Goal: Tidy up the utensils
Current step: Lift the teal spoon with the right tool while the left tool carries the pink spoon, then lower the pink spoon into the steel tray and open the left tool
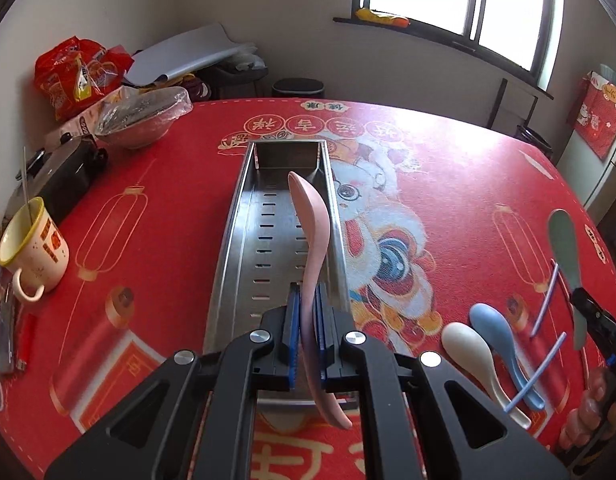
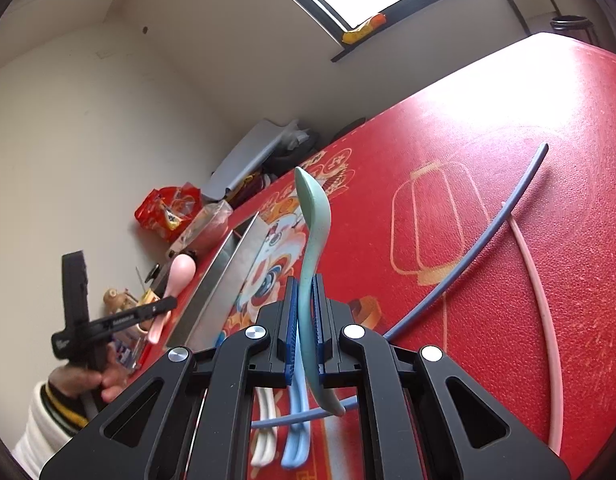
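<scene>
Your left gripper (image 1: 306, 336) is clamped on the pink spoon (image 1: 312, 248) at its handle, bowl end forward, right above the steel tray (image 1: 244, 216). Lower it until the spoon lies along the slotted floor, then let go, keeping the bowl clear of the right wall. Your right gripper (image 2: 306, 332) grips the green spoon (image 2: 314, 232); hold it aside. White spoon (image 1: 466, 340) and blue spoon (image 1: 494, 328) wait on the red cloth (image 1: 148, 240).
</scene>
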### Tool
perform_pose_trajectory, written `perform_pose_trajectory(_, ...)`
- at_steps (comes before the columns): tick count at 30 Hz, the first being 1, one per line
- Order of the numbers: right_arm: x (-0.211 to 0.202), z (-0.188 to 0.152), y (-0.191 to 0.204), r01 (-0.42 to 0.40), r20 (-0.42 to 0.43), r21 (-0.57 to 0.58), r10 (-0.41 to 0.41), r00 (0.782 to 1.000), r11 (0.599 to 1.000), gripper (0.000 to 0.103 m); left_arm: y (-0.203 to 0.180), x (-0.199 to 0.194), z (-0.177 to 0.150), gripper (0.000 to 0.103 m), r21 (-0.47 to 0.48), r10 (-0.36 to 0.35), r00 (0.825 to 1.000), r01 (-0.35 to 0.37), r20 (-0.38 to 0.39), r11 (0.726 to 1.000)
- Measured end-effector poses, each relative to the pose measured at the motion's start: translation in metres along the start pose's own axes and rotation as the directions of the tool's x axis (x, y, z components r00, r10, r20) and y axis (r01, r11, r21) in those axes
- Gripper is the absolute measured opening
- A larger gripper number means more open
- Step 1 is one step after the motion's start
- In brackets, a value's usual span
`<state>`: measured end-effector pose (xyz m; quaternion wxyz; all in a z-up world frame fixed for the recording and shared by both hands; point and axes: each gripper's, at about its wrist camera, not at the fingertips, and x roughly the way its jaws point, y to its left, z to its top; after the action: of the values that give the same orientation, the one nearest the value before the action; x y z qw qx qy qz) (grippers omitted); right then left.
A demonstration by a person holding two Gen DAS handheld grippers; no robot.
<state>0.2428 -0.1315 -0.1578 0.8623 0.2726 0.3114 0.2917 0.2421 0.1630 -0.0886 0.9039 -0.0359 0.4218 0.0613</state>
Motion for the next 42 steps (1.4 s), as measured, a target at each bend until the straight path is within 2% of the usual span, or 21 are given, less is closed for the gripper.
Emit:
perform_pose_trajectory(5, 0.001, 0.001, -0.002, -0.001, -0.001, 0.012, 0.001, 1.000, 1.000, 0.007, 0.012, 0.047, 0.026, 0.007, 0.025, 0.071, 0.993, -0.069, -0.097, 0.997)
perform_pose_trajectory(11, 0.004, 0.002, -0.004, -0.003, -0.006, 0.020, 0.003, 1.000, 1.000, 0.007, 0.008, 0.086, 0.061, 0.007, 0.057, 0.065, 0.984, -0.057, -0.165, 0.997)
perform_pose_trajectory(14, 0.004, 0.002, -0.004, -0.004, -0.006, 0.023, 0.004, 1.000, 1.000, 0.007, 0.008, 0.108, 0.073, 0.007, 0.047, 0.095, 0.973, -0.087, -0.208, 0.995)
perform_pose_trajectory(21, 0.007, 0.003, -0.008, -0.010, -0.018, 0.034, 0.010, 1.000, 0.999, 0.007, 0.009, 0.130, 0.082, 0.007, 0.068, 0.114, 0.965, -0.100, -0.236, 0.993)
perform_pose_trajectory(24, 0.008, 0.004, -0.009, -0.010, -0.018, 0.037, 0.011, 1.000, 0.999, 0.007, 0.010, 0.134, 0.081, 0.009, 0.049, 0.078, 0.967, -0.068, -0.244, 0.996)
perform_pose_trajectory(27, 0.008, 0.005, -0.009, -0.012, -0.020, 0.036, 0.012, 1.000, 0.999, 0.007, 0.015, 0.123, 0.082, 0.013, 0.015, 0.043, 0.977, -0.041, -0.209, 0.999)
perform_pose_trajectory(32, 0.009, 0.005, -0.011, -0.012, -0.021, 0.043, 0.013, 1.000, 0.999, 0.007, 0.021, 0.069, 0.073, 0.026, -0.011, -0.022, 0.997, 0.022, -0.072, 1.000)
perform_pose_trajectory(35, 0.010, 0.005, -0.012, -0.012, -0.024, 0.048, 0.013, 1.000, 0.999, 0.007, 0.026, 0.031, 0.046, 0.036, -0.003, -0.035, 0.999, 0.035, 0.021, 0.999)
perform_pose_trajectory(39, 0.012, 0.006, -0.015, -0.009, -0.031, 0.063, 0.011, 0.999, 0.998, 0.007, 0.036, -0.003, -0.001, 0.049, -0.006, -0.030, 0.995, 0.030, 0.093, 1.000)
perform_pose_trajectory(42, 0.015, 0.008, -0.015, 0.021, -0.043, 0.065, -0.018, 0.999, 0.998, 0.007, 0.045, -0.020, -0.032, 0.071, -0.030, -0.013, 0.991, 0.017, 0.131, 0.999)
